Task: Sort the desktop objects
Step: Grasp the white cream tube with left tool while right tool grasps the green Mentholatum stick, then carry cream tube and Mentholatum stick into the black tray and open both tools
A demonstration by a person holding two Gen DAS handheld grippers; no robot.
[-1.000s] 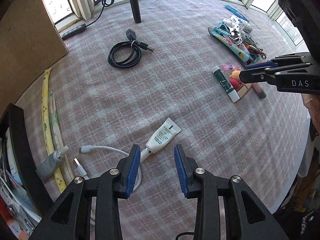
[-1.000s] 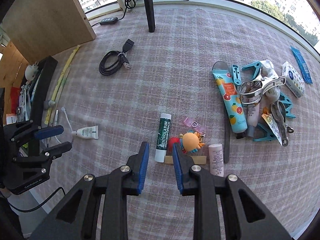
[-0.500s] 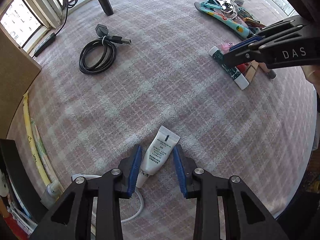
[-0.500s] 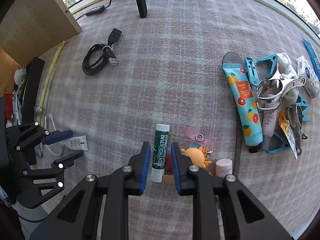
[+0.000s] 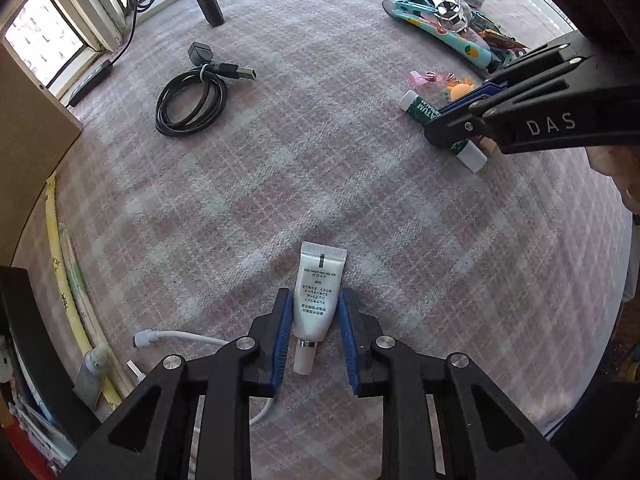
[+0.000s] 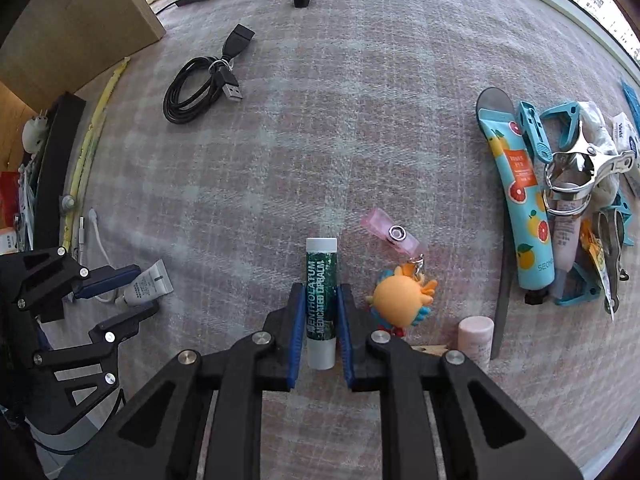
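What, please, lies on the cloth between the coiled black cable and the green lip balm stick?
Nothing: between the coiled black cable and the green lip balm stick, only bare plaid cloth shows, clearest in the right wrist view.

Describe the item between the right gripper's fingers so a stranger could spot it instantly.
On the pink plaid tablecloth, look near the front edge, left of the orange toy keychain. Between the right gripper fingers lies the lip balm stick. Unlike the flat squeeze tubes around, it is a slim dark green cylinder with white ends, lettered MENTHOLATUM.
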